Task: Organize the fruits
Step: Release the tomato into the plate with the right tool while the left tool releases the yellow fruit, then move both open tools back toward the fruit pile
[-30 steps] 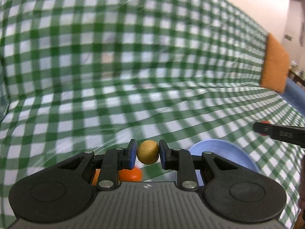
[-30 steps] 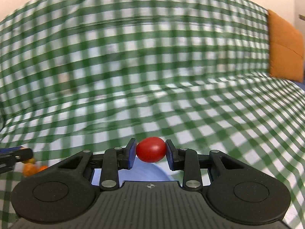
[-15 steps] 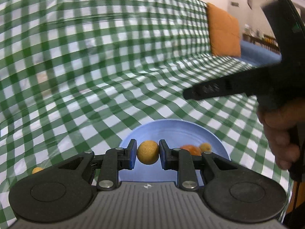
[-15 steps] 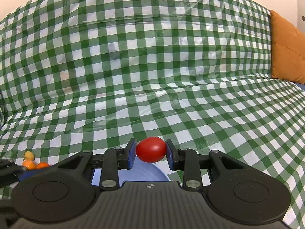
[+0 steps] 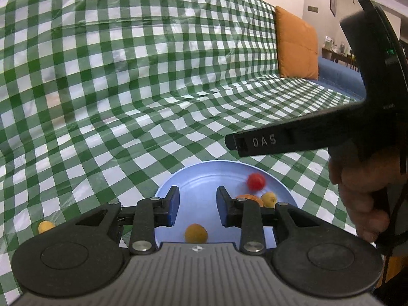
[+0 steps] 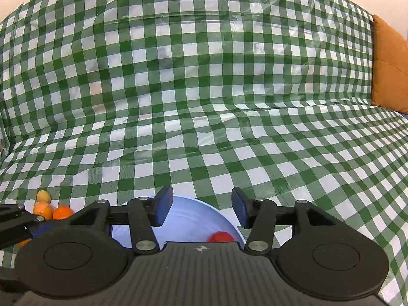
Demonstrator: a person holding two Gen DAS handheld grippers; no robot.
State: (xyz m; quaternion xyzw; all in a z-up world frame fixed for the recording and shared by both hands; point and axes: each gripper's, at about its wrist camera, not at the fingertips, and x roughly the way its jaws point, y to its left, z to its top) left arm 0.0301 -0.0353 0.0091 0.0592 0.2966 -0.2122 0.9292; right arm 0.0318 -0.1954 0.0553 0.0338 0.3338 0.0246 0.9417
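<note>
Your risk now is roll-out: the red cherry tomato [image 5: 255,181] looks blurred, likely in motion inside the blue bowl [image 5: 204,176], and the bowl sits on a soft, creased green-checked cloth [image 5: 127,102], so a nudge from either tool could tip it or send fruit over the rim. Pull both tools away cleanly.

Your left gripper [image 5: 197,205] has its jaws opening with nothing between them; the yellow-orange fruit [image 5: 195,233] lies in the bowl just below them. Your right gripper [image 6: 201,209] is opening too, holding nothing, the tomato under it. Loose fruits [image 6: 51,207] wait on the cloth near its left edge, one yellow fruit [image 5: 46,226] among them.
</note>
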